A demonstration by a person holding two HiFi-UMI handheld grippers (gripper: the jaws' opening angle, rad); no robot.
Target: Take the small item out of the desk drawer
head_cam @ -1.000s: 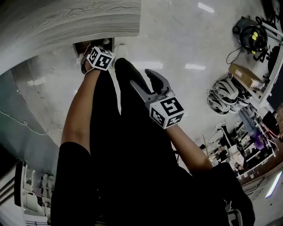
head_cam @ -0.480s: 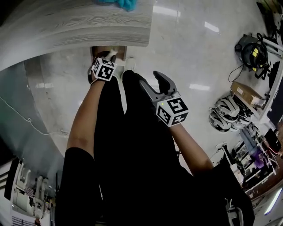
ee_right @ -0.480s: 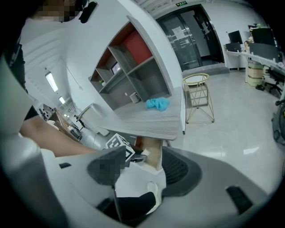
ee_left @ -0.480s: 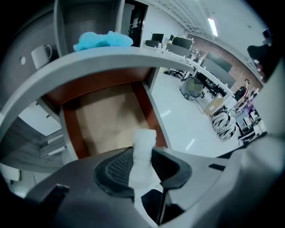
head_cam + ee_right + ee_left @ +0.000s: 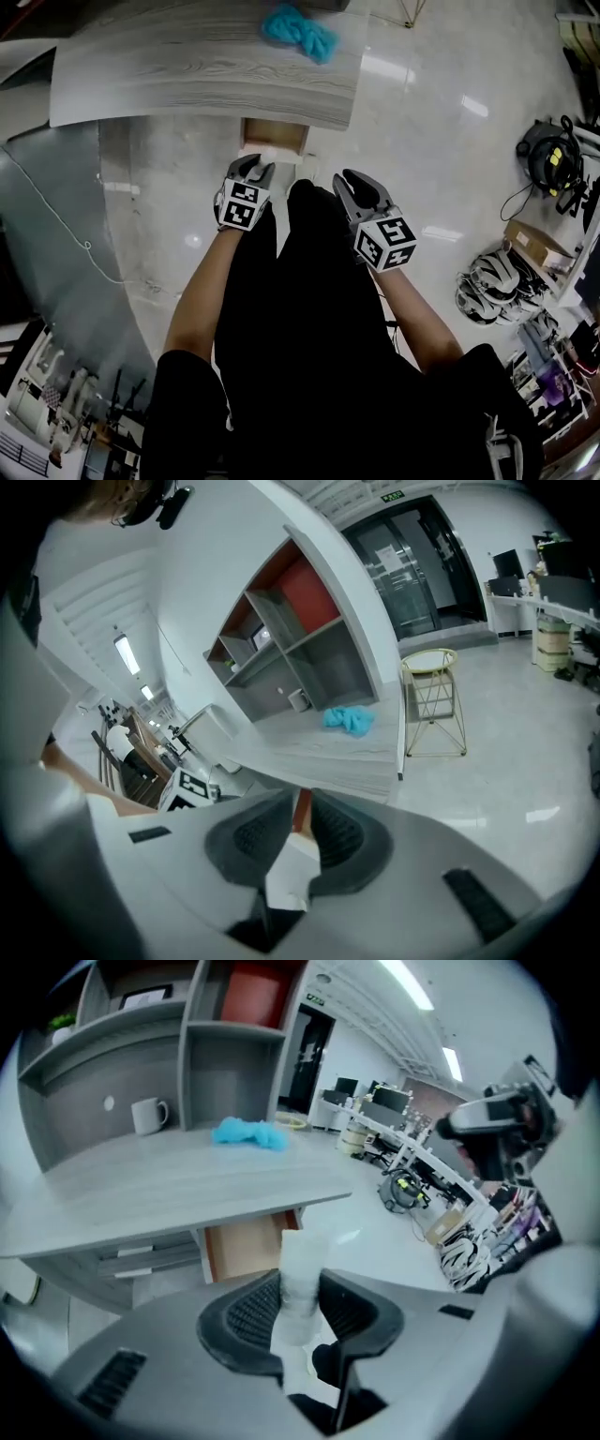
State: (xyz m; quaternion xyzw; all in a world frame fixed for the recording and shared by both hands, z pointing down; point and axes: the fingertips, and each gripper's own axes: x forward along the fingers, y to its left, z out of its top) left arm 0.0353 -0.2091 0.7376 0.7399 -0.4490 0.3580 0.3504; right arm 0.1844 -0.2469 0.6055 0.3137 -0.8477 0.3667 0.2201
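1. Left gripper [image 5: 300,1290] — jaws half closed, pinching the small white item [image 5: 302,1265], which sits up and clear of the open drawer [image 5: 246,1246] under the tabletop [image 5: 187,1180]. A steady pinch matters most while it is carried off.
2. Right gripper [image 5: 298,832] — jaws have just been closing to a slit, with nothing between them.

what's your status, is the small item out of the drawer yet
Left tool shut on small white item, lifted out of open drawer. Right tool: jaws just been closing, narrow gap, nothing between. Nothing seen in the way.
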